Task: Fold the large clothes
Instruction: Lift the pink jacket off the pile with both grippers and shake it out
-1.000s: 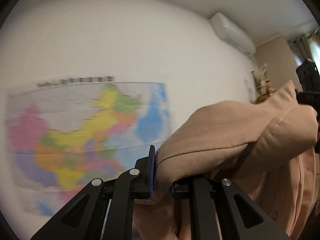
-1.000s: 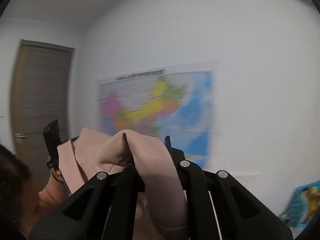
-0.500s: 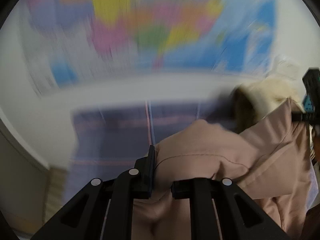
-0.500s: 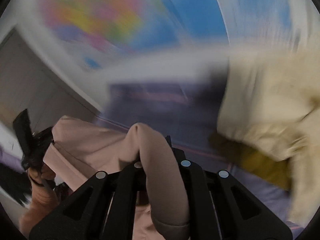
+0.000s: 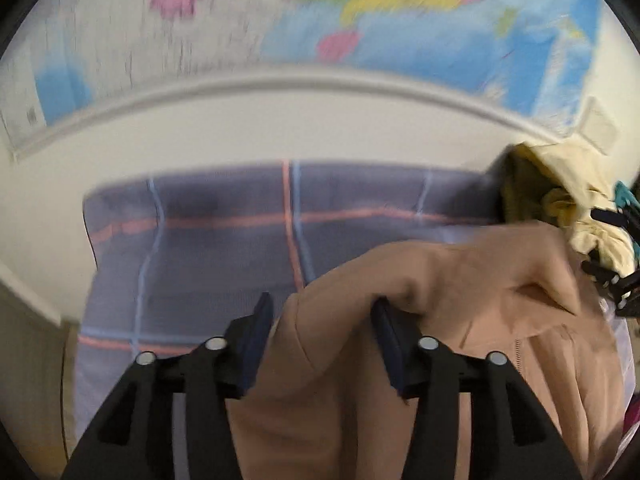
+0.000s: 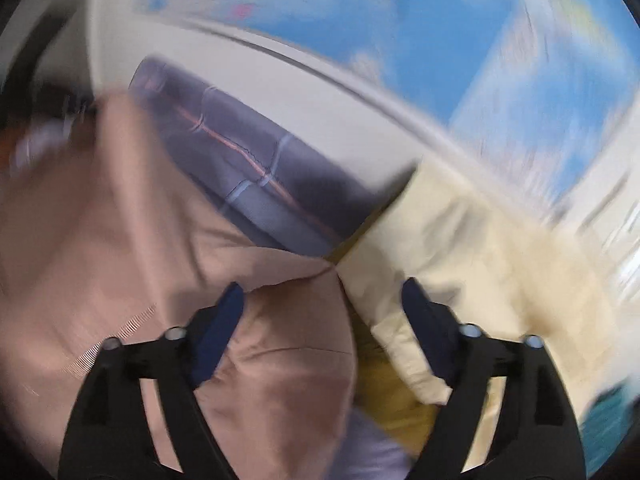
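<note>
**Pink garment let go onto the bed, folding not yet begun**

On the left, the left tongs (image 5: 322, 332) hung over the bed (image 5: 208, 256), whose purple-grey checked sheet showed bare beyond them. Their jaws were opening, and a bunched fold of the pink garment (image 5: 460, 280) lay between the blue pads (image 5: 256, 336) without being pinched on both sides.

In the middle, the garment sagged in a loose heap between the two tools, one end under each.

On the right, the right tongs (image 6: 320, 320) were opening too, spread wide, with a rounded lump of the pink cloth (image 6: 280, 360) between the jaws but no longer gripped. Just beside it, touching its edge, lay a cream garment (image 6: 460, 248) with a yellow lining.

As far as could be judged, the piece was only being dropped onto the bed. It looked crumpled, so spreading it flat and every fold were probably still left to do.
</note>
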Action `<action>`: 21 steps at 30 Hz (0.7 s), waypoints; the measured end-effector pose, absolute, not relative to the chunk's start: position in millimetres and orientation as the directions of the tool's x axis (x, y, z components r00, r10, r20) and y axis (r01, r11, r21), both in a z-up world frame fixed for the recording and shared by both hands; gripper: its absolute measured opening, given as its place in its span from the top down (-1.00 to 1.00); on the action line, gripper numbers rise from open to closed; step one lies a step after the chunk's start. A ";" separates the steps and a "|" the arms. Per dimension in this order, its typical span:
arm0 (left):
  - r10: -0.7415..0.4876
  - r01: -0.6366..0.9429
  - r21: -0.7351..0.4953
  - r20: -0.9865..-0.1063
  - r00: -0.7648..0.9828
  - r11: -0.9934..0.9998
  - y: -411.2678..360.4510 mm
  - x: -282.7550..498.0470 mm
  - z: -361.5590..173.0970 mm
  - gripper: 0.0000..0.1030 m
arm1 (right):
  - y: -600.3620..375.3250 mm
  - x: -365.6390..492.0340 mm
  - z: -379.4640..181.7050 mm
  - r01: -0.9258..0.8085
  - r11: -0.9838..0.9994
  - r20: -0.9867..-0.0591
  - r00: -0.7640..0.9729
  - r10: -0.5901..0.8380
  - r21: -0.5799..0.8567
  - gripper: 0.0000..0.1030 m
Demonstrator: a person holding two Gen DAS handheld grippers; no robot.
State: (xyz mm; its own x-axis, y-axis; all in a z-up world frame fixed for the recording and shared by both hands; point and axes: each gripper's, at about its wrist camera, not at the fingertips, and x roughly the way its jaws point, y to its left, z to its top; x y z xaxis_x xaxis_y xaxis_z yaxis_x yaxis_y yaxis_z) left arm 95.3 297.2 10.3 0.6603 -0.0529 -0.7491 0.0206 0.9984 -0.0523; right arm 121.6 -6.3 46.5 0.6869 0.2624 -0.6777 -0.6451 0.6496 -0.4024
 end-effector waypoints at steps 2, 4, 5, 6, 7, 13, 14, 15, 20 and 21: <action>-0.085 0.102 -0.018 -0.710 0.699 0.995 284.2 85.0 23.4 -0.20 | 7.5 100.0 34.3 -0.695 0.543 -0.677 0.680 0.282 -0.472 -0.55; -0.120 0.179 0.016 -0.685 0.719 0.984 266.8 76.8 25.8 -0.30 | 22.5 92.2 13.1 -0.700 0.457 -0.676 0.693 0.251 -0.548 -0.48; -0.134 0.218 0.039 -0.684 0.717 0.975 256.1 76.1 24.4 -0.35 | 29.3 93.4 3.1 -0.704 0.431 -0.683 0.691 0.235 -0.564 -0.41; -0.137 0.237 0.053 -0.687 0.713 0.970 250.2 77.2 21.9 -0.38 | 34.0 97.1 -4.8 -0.703 0.424 -0.687 0.692 0.223 -0.571 -0.39; -0.128 0.250 0.076 -0.699 0.704 0.965 241.7 82.3 17.4 -0.38 | 34.6 101.5 -14.1 -0.690 0.423 -0.681 0.704 0.203 -0.587 -0.34; -0.070 0.177 0.040 -0.817 0.573 0.983 237.1 146.0 -32.5 0.07 | 51.5 157.9 -18.6 -0.727 0.554 -0.763 0.603 0.231 -0.406 0.68; -0.055 0.160 0.042 -0.827 0.559 0.986 238.1 155.7 -38.9 0.22 | 48.2 166.7 -12.7 -0.727 0.597 -0.781 0.571 0.251 -0.339 0.79; -0.062 0.149 0.025 -0.834 0.548 0.988 240.0 163.5 -43.1 0.44 | 45.8 172.9 -6.2 -0.721 0.626 -0.786 0.558 0.267 -0.299 0.83; -0.098 0.091 -0.055 -0.816 0.570 0.994 246.7 189.2 -28.9 0.86 | 49.0 196.5 31.0 -0.660 0.688 -0.756 0.606 0.249 -0.303 0.87; -0.096 0.075 -0.065 -0.807 0.583 0.995 247.8 194.2 -22.9 0.86 | 51.3 201.0 35.0 -0.639 0.703 -0.747 0.623 0.233 -0.313 0.88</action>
